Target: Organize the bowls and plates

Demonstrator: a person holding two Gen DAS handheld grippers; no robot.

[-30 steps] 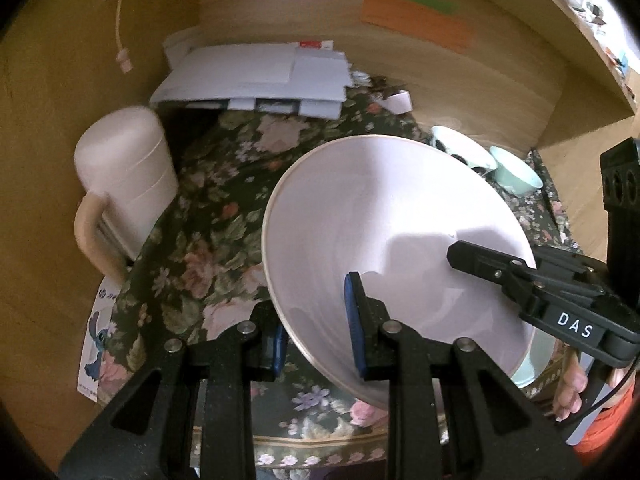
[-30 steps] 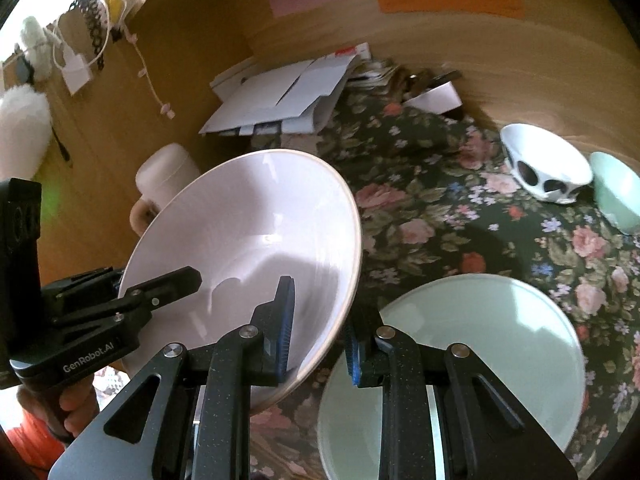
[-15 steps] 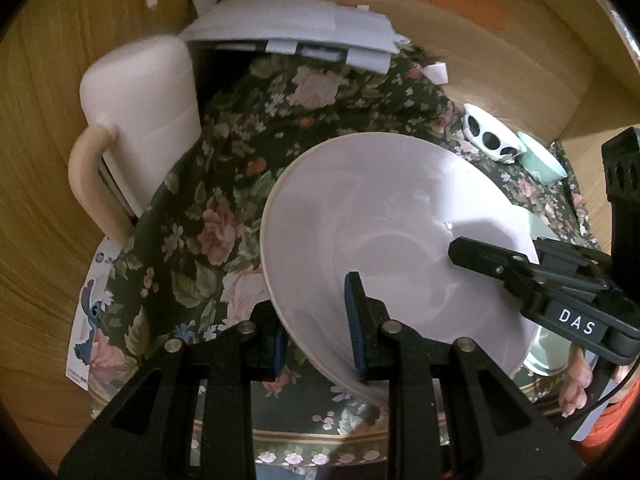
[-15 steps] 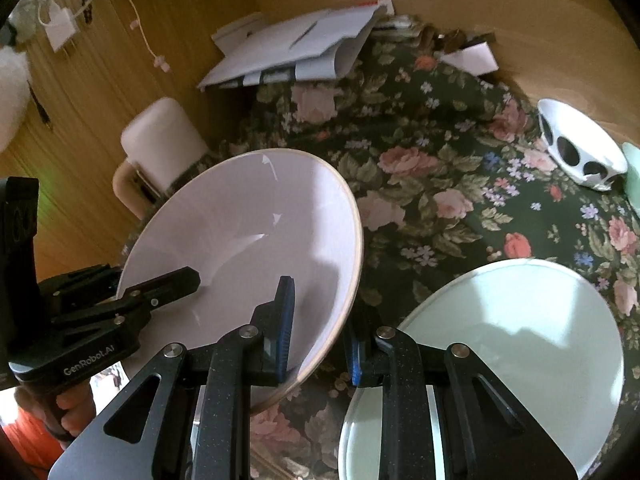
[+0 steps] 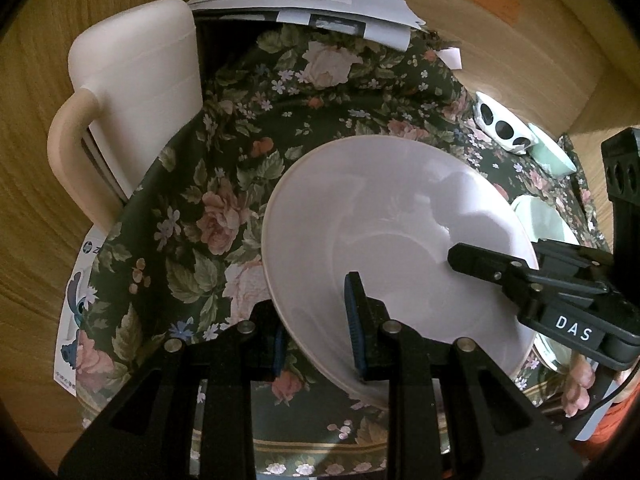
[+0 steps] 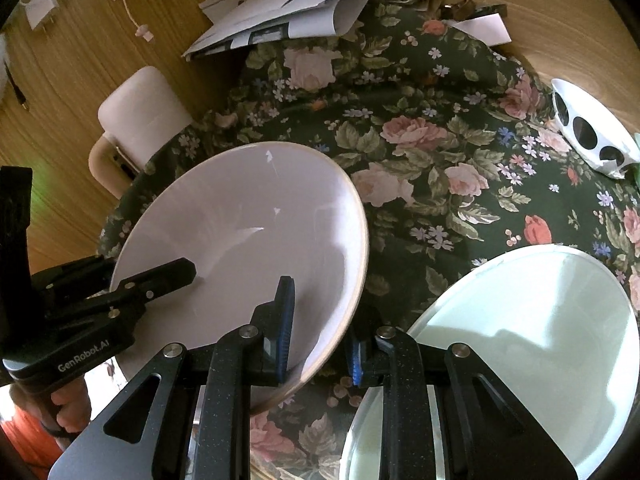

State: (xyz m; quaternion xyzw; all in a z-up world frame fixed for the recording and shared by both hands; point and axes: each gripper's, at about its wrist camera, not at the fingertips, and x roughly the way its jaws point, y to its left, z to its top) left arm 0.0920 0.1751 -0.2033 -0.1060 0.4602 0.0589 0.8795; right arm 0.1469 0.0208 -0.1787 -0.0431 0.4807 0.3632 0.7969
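Note:
A large white plate (image 5: 392, 248) with a thin tan rim is held tilted over the floral tablecloth (image 5: 240, 160) by both grippers. My left gripper (image 5: 316, 332) is shut on its near-left rim, one pad inside and one underneath. My right gripper (image 6: 320, 344) is shut on the opposite rim of the same plate (image 6: 248, 232). A pale green plate (image 6: 532, 340) lies on the cloth just right of the right gripper. A white bowl with black spots (image 6: 588, 132) and a mint bowl (image 5: 552, 156) stand at the far right.
A cream jug with a handle (image 5: 136, 92) stands at the left edge of the cloth. Loose papers (image 5: 312, 0) are piled at the back against the wooden wall. A hand (image 6: 68, 404) grips the left tool's handle.
Both grippers have come down with the white plate between them, bringing it closer to the cloth. The jug and papers loom larger. Both grips on the rim are unchanged.

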